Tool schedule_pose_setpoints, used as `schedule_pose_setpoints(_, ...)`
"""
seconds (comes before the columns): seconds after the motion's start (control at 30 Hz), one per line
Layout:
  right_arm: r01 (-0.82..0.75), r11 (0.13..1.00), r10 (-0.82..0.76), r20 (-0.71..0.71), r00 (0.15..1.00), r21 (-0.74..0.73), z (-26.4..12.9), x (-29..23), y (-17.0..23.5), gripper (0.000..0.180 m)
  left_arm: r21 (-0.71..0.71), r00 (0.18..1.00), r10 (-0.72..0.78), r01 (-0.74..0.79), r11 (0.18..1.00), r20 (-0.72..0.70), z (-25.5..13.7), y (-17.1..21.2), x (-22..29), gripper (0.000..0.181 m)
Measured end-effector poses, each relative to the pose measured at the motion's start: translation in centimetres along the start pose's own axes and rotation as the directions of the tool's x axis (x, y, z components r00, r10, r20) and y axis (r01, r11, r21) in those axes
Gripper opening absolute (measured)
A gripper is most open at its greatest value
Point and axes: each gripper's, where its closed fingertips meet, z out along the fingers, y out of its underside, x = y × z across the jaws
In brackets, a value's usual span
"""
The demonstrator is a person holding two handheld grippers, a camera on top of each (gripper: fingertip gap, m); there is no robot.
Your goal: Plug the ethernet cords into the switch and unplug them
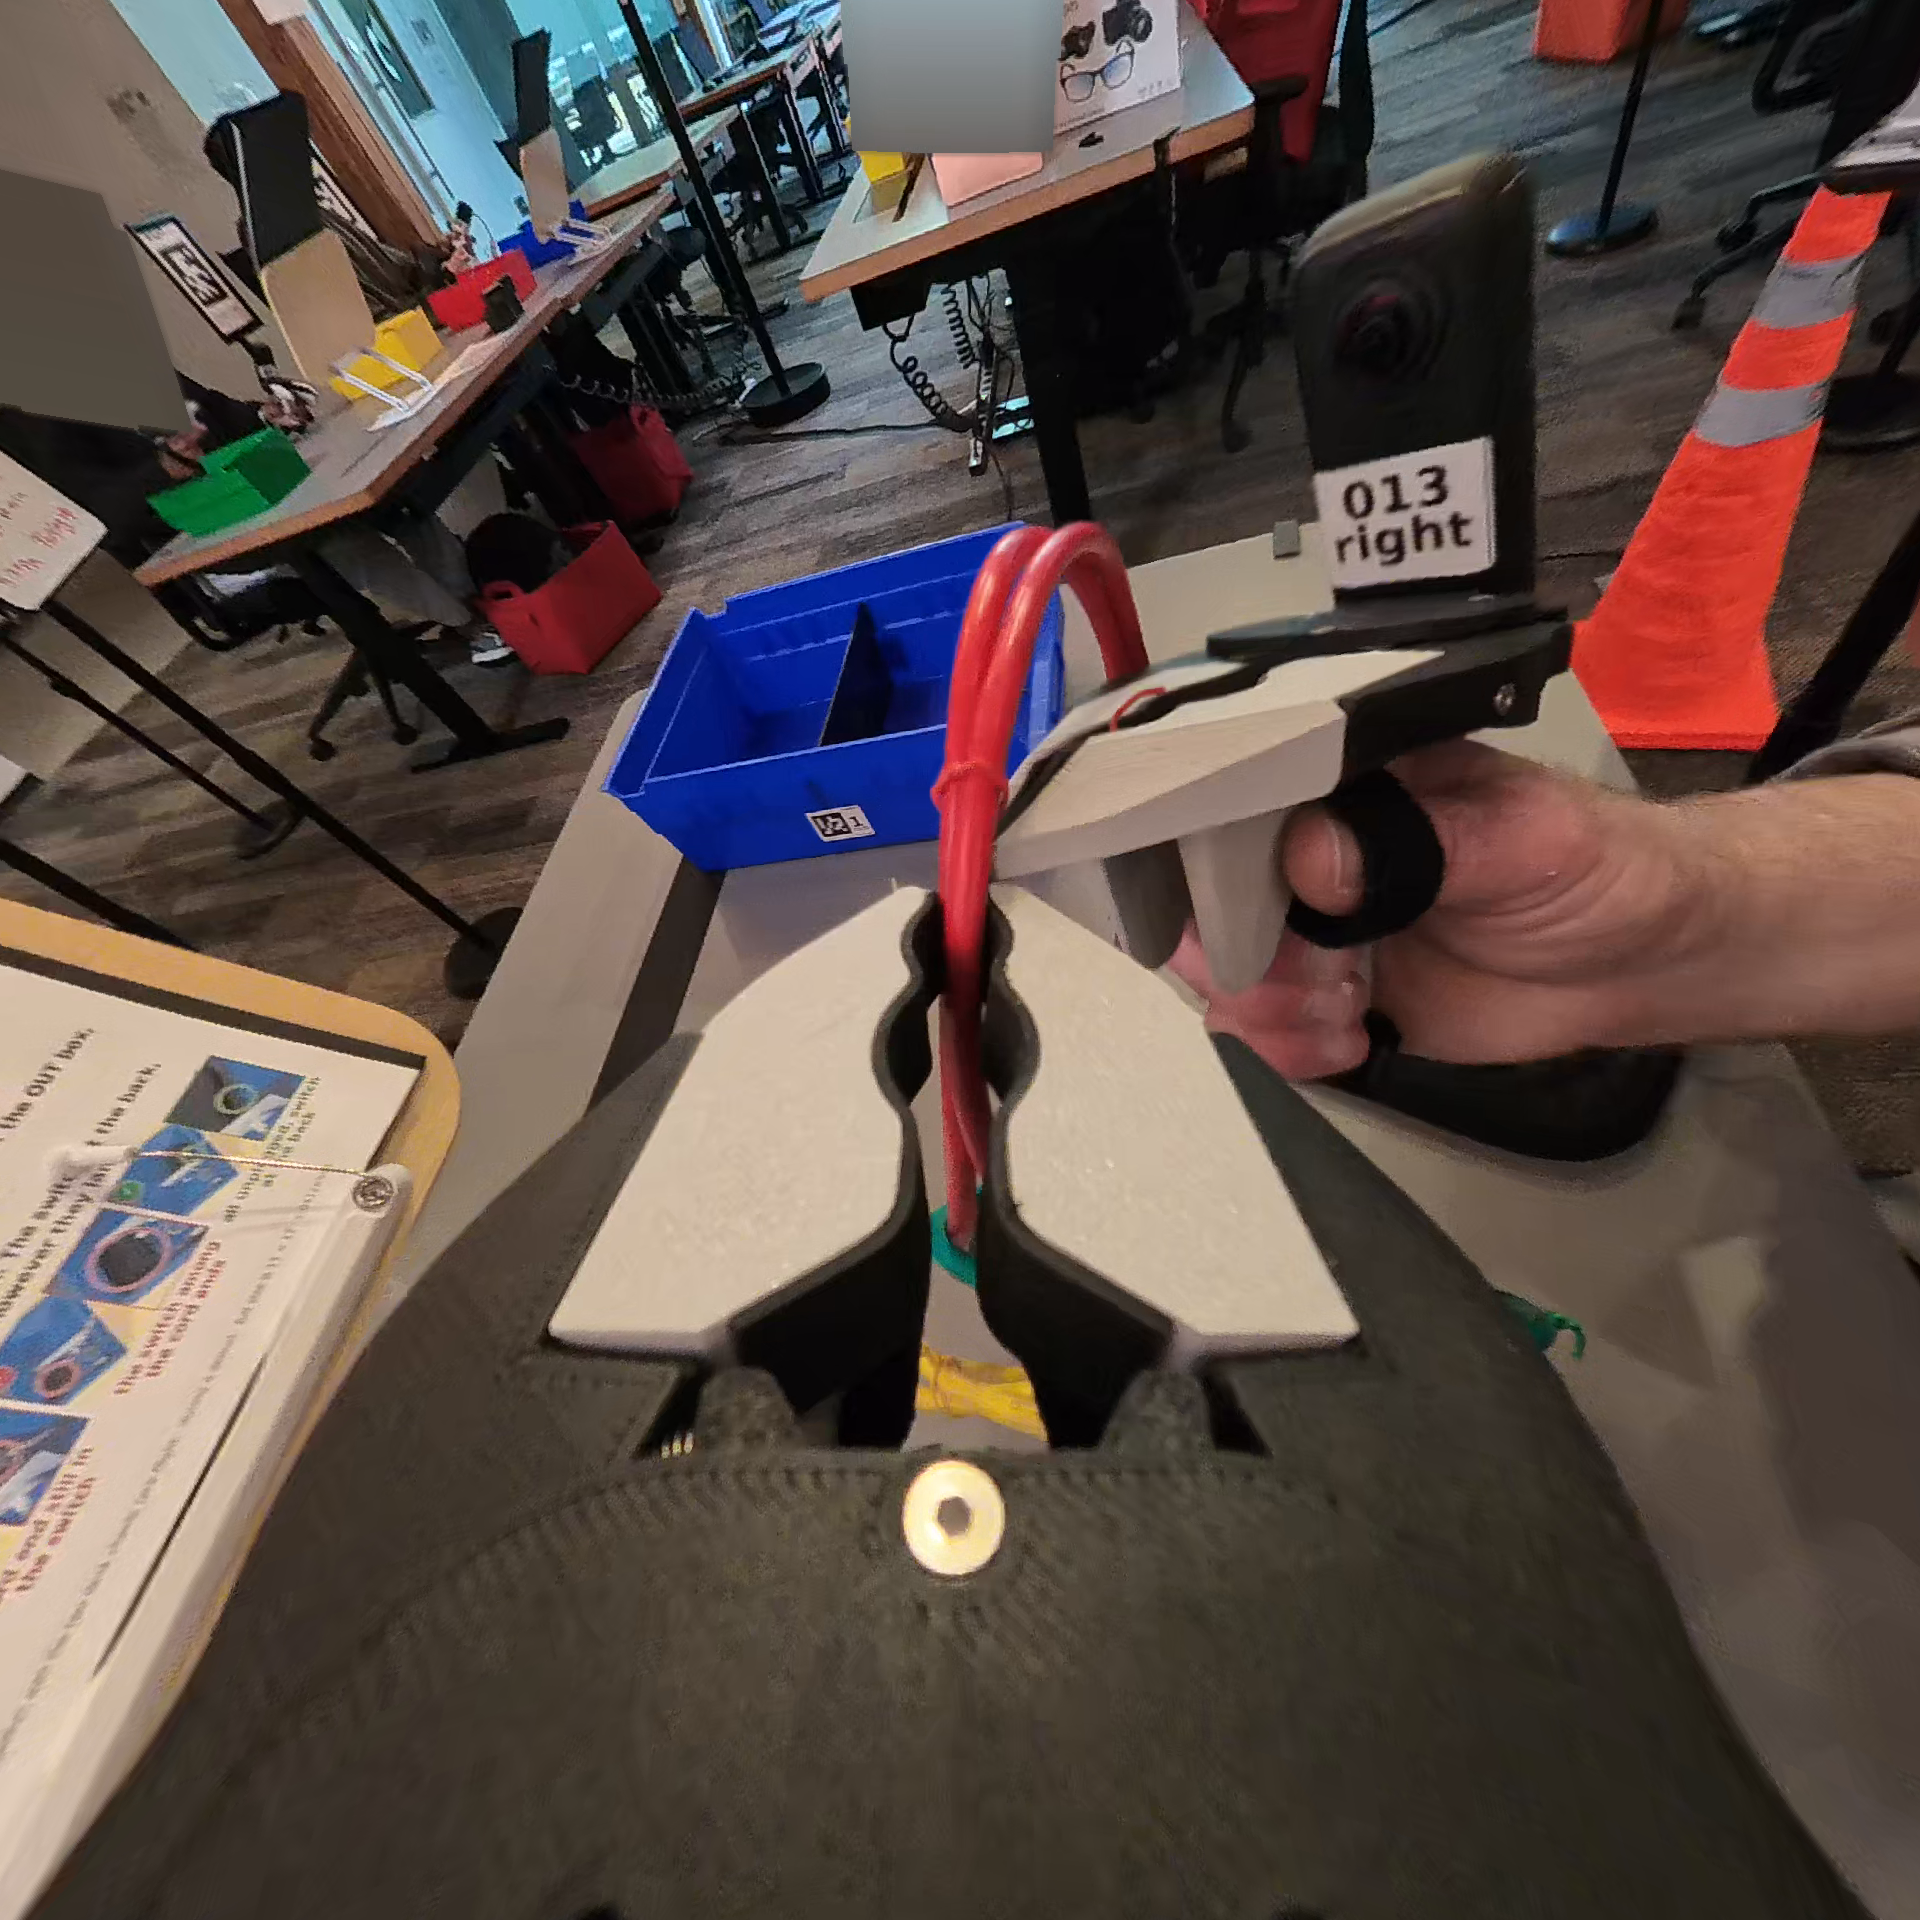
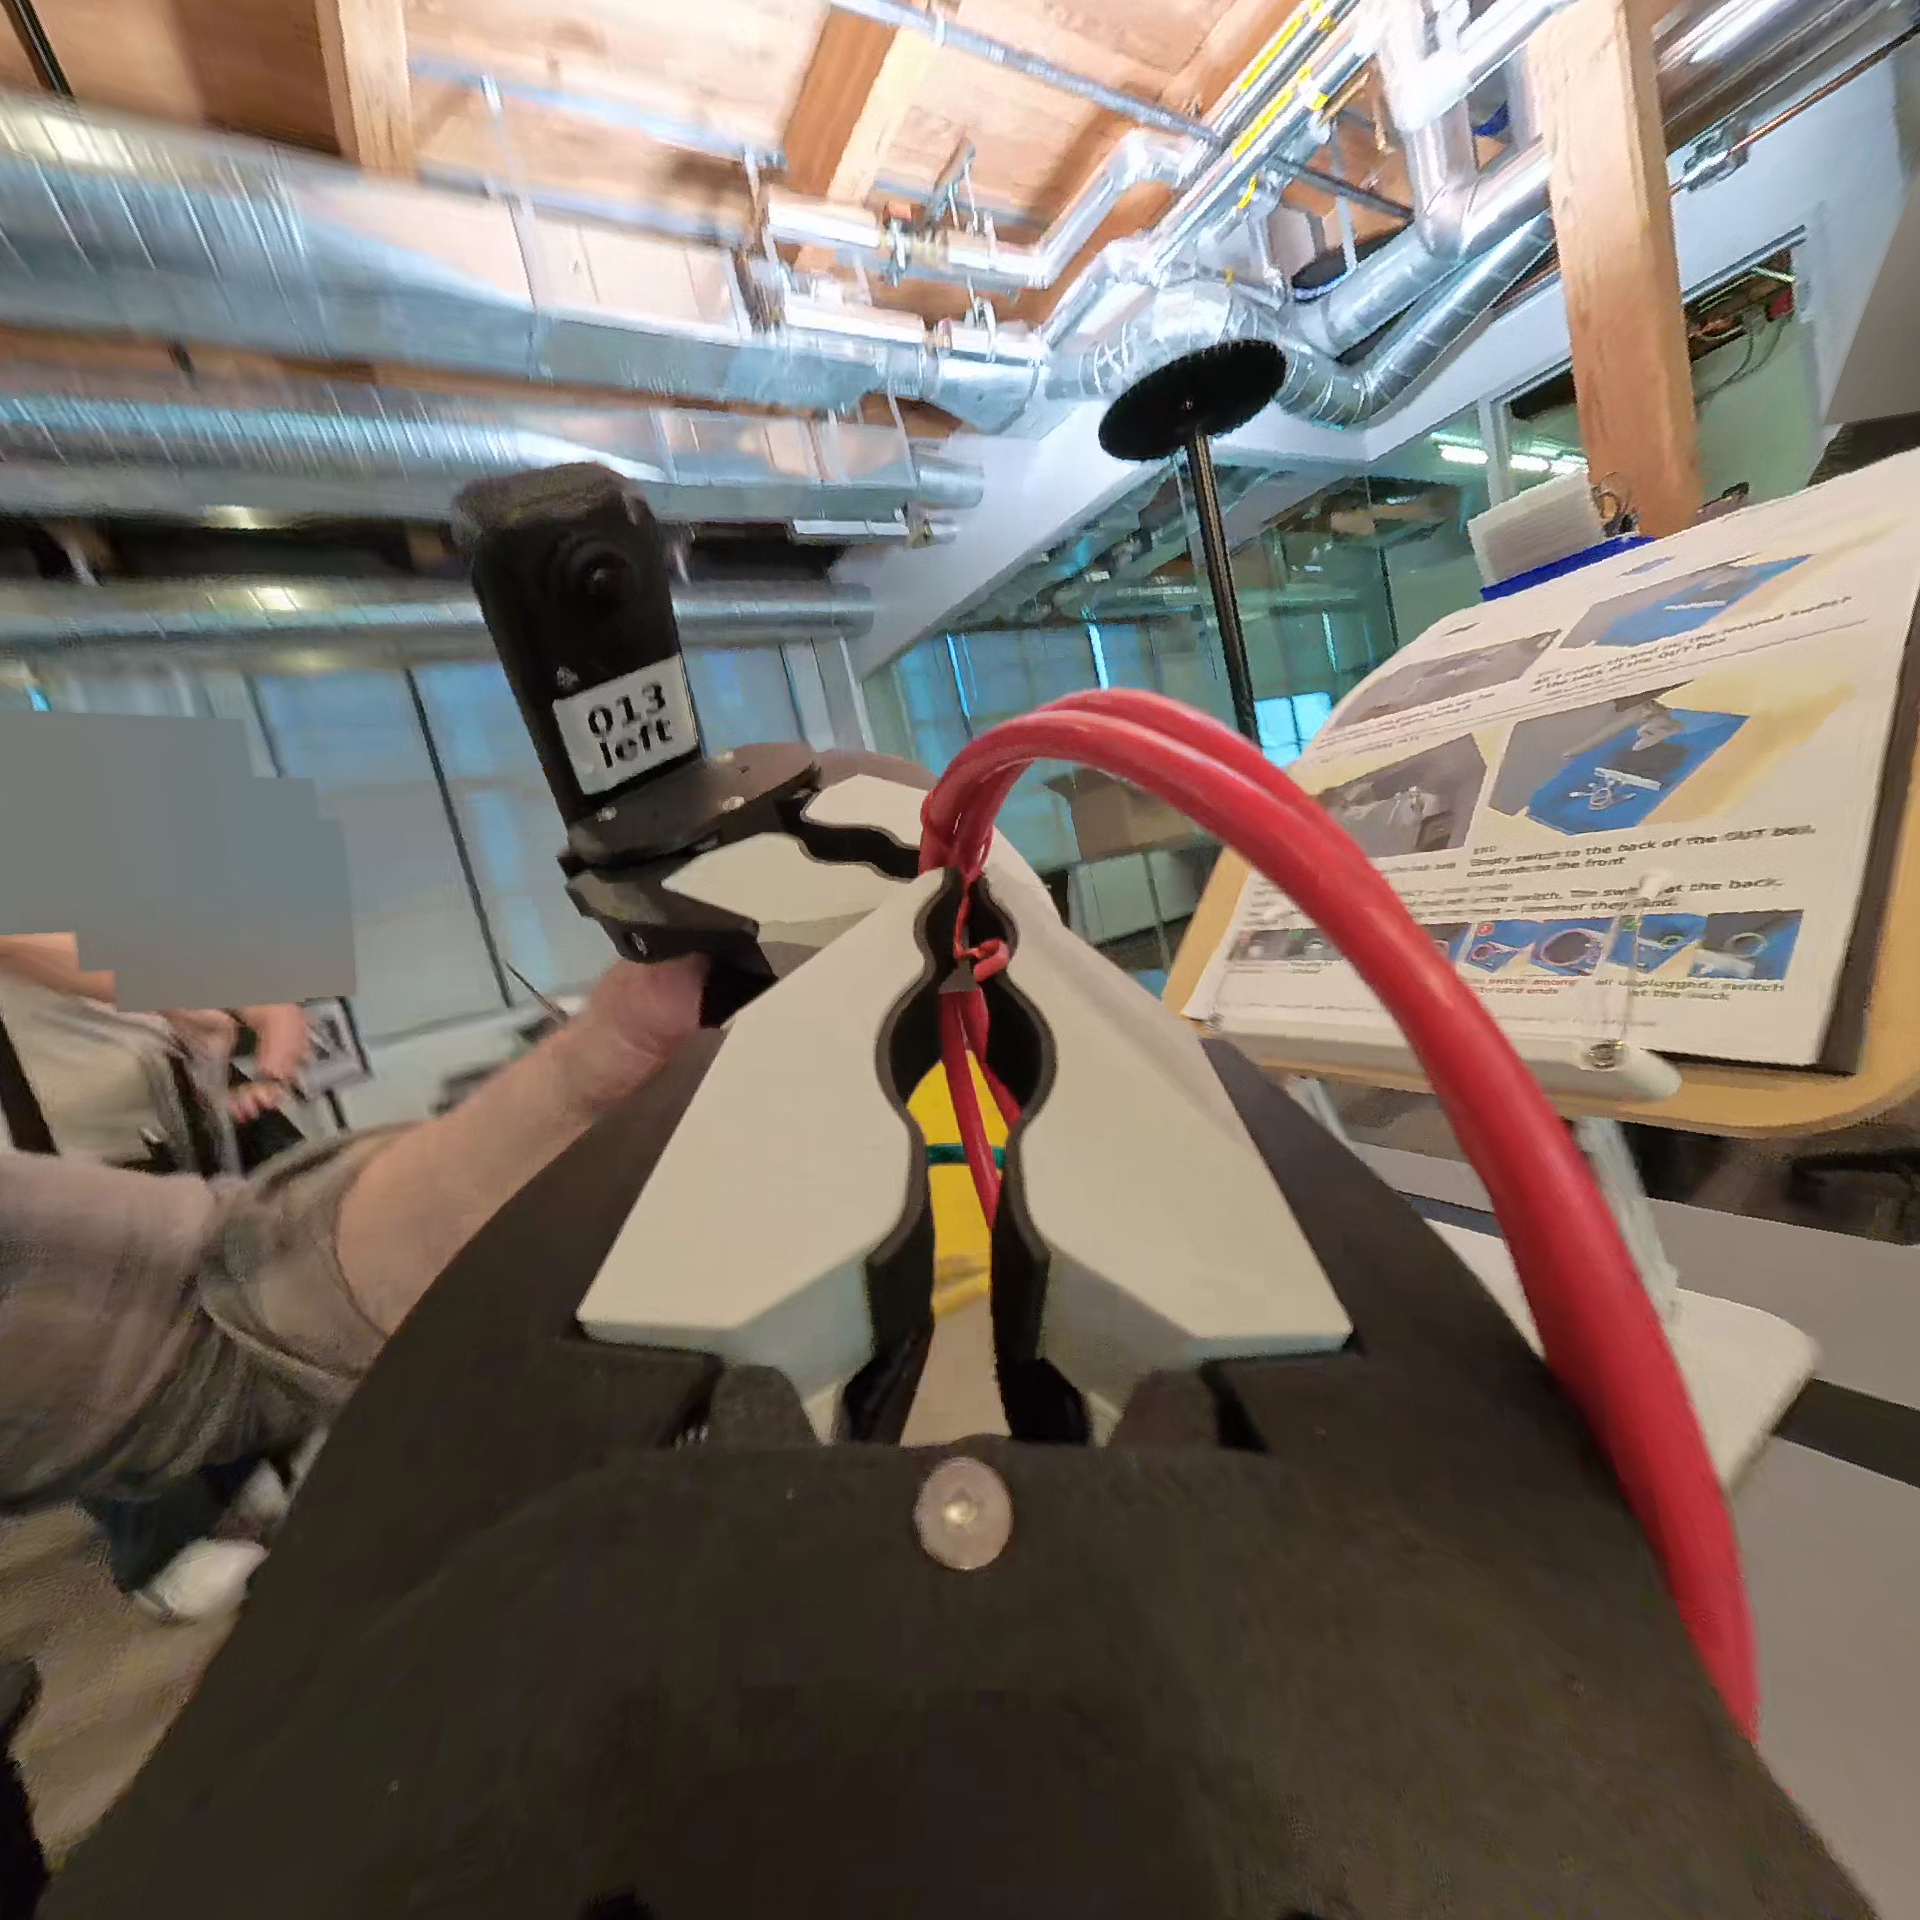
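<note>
A coiled red ethernet cord [image 1: 971,665] arches up in front of both grippers; it also shows in the right wrist view [image 2: 1351,883]. My left gripper [image 1: 961,920] is shut on the cord's strands just below a thin red twist tie [image 1: 966,777] that binds them. My right gripper [image 2: 961,899] is shut on that twist tie [image 2: 987,954], tip to tip with the left gripper [image 2: 914,836]. In the left wrist view the right gripper [image 1: 1003,831] comes in from the right, held by a hand. A yellow cord [image 2: 956,1112] with a green band lies below. No switch is in view.
A blue divided bin [image 1: 748,790] stands on the grey table [image 1: 582,935] just beyond the grippers. An instruction sheet on a tilted wooden board [image 1: 156,1195] is at the left; it also shows in the right wrist view [image 2: 1558,831]. An orange cone [image 1: 1745,468] stands at the far right. My two grippers' fingertips are within a few centimetres of each other.
</note>
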Motion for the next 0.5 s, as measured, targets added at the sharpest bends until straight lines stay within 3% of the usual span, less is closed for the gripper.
schedule_pose_setpoints(0.13, 0.241, 0.955, -0.258, -0.088, 0.962, -0.172, -0.4, 0.7, 0.5, 0.000, -0.023, 0.999, -0.046, 0.045, 0.999, -0.019, 0.1, 0.5, 0.0, 0.005)
schedule_pose_setpoints(0.27, 0.489, 0.796, -0.559, -0.123, 0.820, -0.358, -0.9, 1.5, 0.9, 0.000, -0.068, 0.982, -0.167, 0.161, 0.985, -0.089, 0.5, 1.3, 0.4, 0.004)
schedule_pose_setpoints(0.33, 0.595, 0.662, -0.706, -0.112, 0.699, -0.455, -1.2, 2.0, 1.2, 0.000, -0.092, 0.974, -0.203, 0.193, 0.977, -0.103, 0.8, 1.6, 0.4, 0.005)
schedule_pose_setpoints(0.4, 0.697, 0.454, -0.856, -0.055, 0.514, -0.556, -1.5, 2.5, 1.5, 0.000, -0.132, 0.962, -0.242, 0.225, 0.965, -0.129, 1.0, 2.1, 0.5, 0.004)
schedule_pose_setpoints(0.5, 0.753, 0.201, -0.952, 0.057, 0.302, -0.627, -1.6, 3.0, 1.6, 0.000, -0.179, 0.934, -0.316, 0.286, 0.941, -0.168, 1.2, 2.3, 0.6, 0.005)
